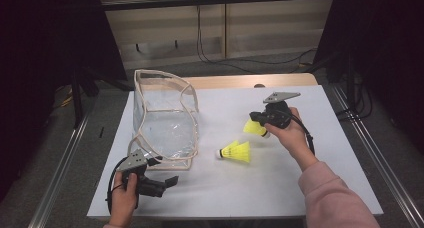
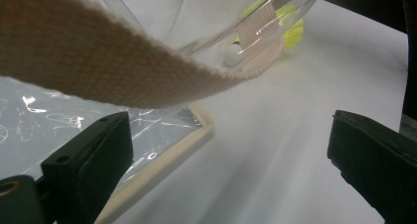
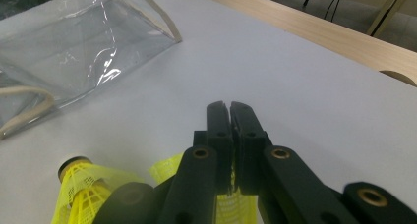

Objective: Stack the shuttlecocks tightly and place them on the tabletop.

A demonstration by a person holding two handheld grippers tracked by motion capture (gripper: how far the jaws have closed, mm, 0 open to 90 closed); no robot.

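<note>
Right gripper (image 1: pixel 256 119) jaws pinch a feather-light yellow shuttlecock (image 1: pixel 255 128) by its flimsy, crushable skirt. Left gripper (image 1: pixel 167 182) jaws gape wide beside the floppy clear bag (image 1: pixel 165 123).

Your high view looks down the table (image 1: pixel 310 153); your gripper views sit low, close, sharing the bag (image 1: pixel 165 120).

A white sheet (image 1: pixel 320 153) covers a wooden table (image 1: pixel 240 81). Grey floor (image 1: pixel 85 138) surrounds it. Black cables (image 1: pixel 235 62) trail below a pale panelled wall (image 1: pixel 260 28).
</note>
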